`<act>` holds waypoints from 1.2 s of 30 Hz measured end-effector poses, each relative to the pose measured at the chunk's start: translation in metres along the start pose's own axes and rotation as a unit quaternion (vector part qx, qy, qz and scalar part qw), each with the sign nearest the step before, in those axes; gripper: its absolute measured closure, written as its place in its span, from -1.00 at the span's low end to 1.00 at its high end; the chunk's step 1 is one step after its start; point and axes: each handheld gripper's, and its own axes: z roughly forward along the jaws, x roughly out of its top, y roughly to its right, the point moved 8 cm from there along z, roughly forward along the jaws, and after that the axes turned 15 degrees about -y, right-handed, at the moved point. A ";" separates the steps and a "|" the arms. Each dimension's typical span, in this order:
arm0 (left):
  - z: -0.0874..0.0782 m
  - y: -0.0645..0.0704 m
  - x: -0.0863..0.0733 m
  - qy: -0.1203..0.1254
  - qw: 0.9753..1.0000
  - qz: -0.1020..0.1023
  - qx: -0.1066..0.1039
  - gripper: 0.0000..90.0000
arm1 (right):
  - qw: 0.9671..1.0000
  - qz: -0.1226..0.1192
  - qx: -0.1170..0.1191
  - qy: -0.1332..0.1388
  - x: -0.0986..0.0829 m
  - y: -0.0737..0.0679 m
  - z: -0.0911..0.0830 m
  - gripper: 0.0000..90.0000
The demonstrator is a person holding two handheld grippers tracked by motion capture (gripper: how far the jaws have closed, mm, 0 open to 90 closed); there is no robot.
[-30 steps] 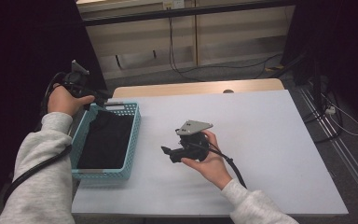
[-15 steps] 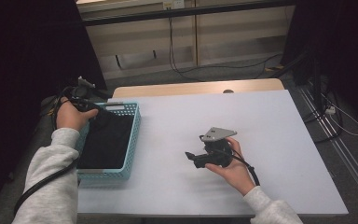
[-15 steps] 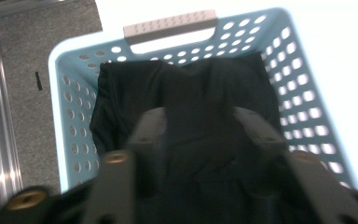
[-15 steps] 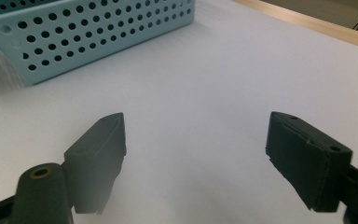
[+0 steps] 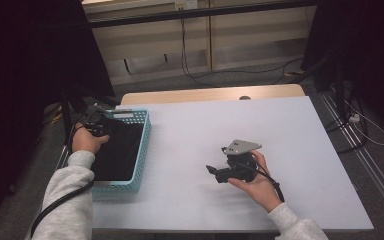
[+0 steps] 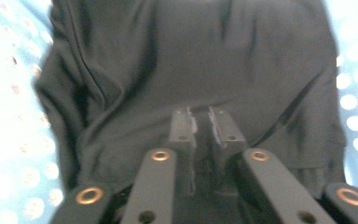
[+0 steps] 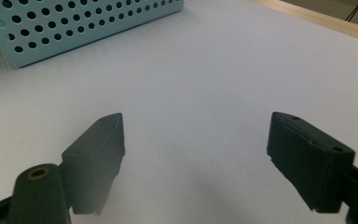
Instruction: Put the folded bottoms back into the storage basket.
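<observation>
Black cloth [image 6: 200,70] is lying inside the light-blue basket [image 5: 144,145] at the high view's left, where the left gripper [image 6: 200,126] is pinching it; the right gripper [image 7: 193,158] is gaping over the white table [image 5: 290,135], lower centre.

You're working in what looks like a lab or recording room. Your counter [image 5: 290,135] is a plain white sheet on a wooden top, standing on a grey floor [image 5: 260,80]. Black curtains [image 5: 25,75] hang on both sides, loose cables [image 5: 195,60] run across the floor, and pale cabinet panels [image 5: 260,35] line the back wall.
</observation>
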 end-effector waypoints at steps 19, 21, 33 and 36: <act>0.022 -0.014 -0.032 -0.028 0.999 -0.040 -0.013 1.00 | 1.000 -0.012 -0.011 0.004 0.000 -0.001 -0.002 -0.58; 0.022 -0.012 -0.031 -0.021 0.998 -0.047 -0.019 1.00 | 1.000 -0.013 -0.011 0.006 0.001 -0.001 -0.003 -0.58; 0.018 -0.013 -0.026 -0.014 0.999 -0.047 -0.012 0.76 | 1.000 -0.014 -0.020 0.007 0.000 0.004 -0.005 -0.59; 0.009 -0.013 -0.024 -0.006 0.999 -0.041 -0.013 0.59 | 1.000 -0.012 -0.021 0.008 -0.001 0.006 -0.007 -0.59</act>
